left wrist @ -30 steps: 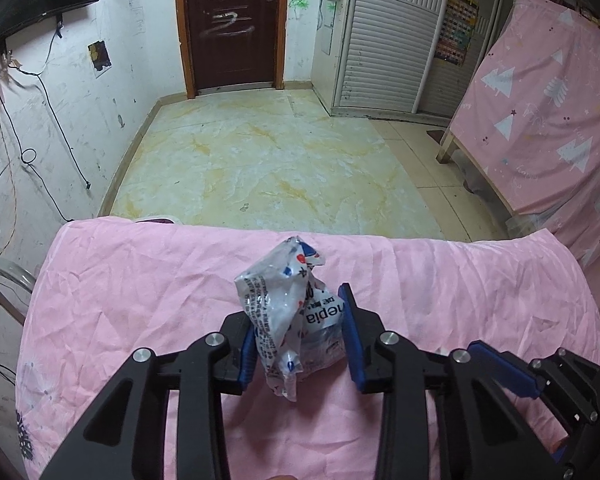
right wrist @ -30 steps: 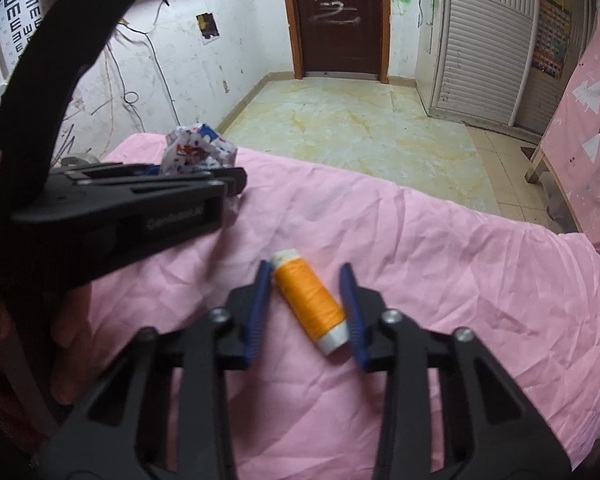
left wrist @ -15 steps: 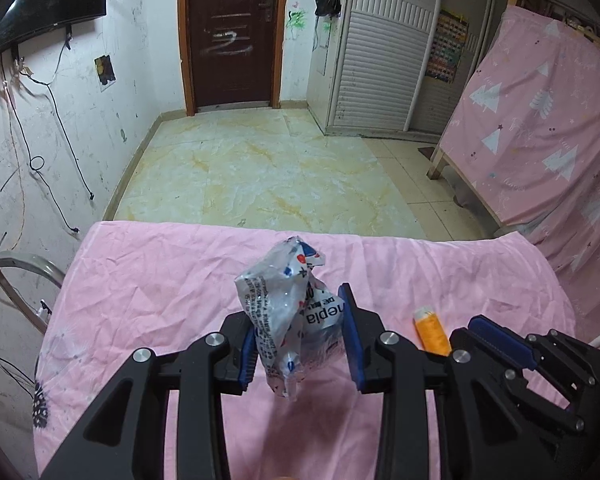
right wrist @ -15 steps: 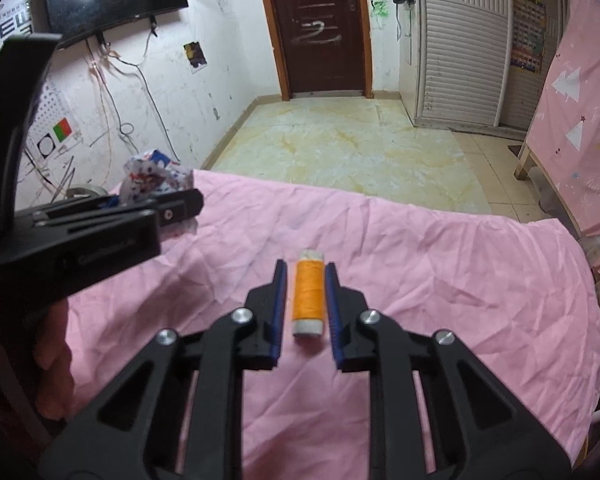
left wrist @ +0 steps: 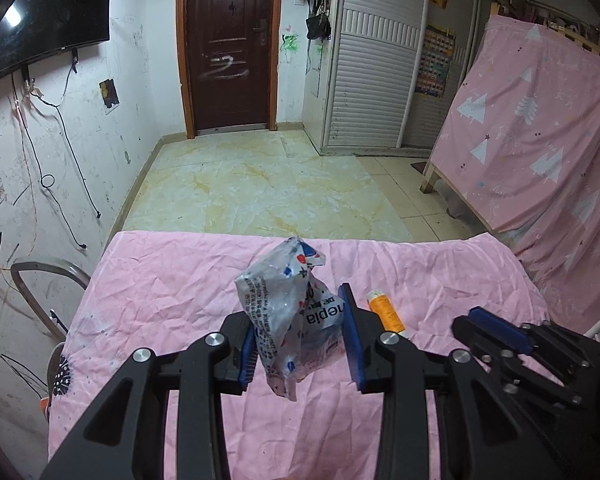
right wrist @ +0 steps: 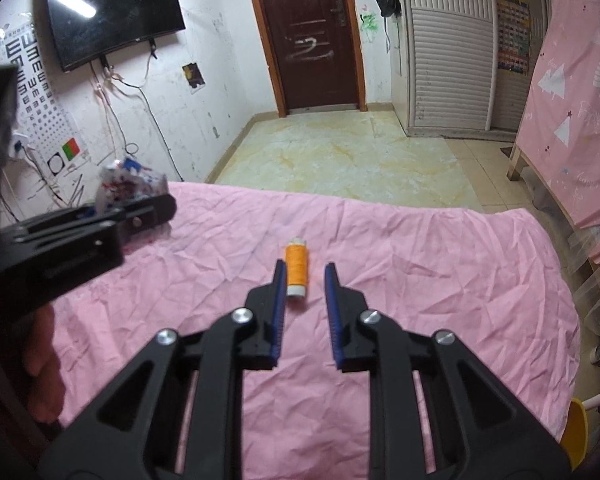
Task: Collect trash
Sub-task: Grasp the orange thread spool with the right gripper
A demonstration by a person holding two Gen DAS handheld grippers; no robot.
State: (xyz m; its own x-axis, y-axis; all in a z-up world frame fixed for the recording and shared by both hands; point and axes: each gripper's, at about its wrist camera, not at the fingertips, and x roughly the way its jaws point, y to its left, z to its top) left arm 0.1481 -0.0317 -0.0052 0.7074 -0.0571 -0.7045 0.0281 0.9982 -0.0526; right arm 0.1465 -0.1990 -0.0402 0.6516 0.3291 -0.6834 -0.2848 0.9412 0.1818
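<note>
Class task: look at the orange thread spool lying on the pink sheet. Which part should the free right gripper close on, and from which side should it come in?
Grip the orange thread spool across its round middle, coming from above at its near white end. It lies flat on the pink sheet, its long axis pointing away between the fingers of the open right gripper, so the two curved sides face the pads. The left gripper already holds the crumpled wrapper.

Scuffed white walls [right wrist: 220, 92], scribbled and strung with loose cables. Dark brown door [left wrist: 230, 44] at the far end, pale scrawl across its middle. Black television [right wrist: 114, 12] mounted on the left wall, reflecting a ceiling light; eye chart [right wrist: 40, 108] beside it. Yellow-veined marble-look floor [left wrist: 260, 188]. White slatted wardrobe [left wrist: 370, 92] on the right, colourful chart on its side. Pink tree-print sheet [left wrist: 540, 128] draped over a wooden frame. Wrinkled pink cloth over the desk [right wrist: 440, 280] in front.
</note>
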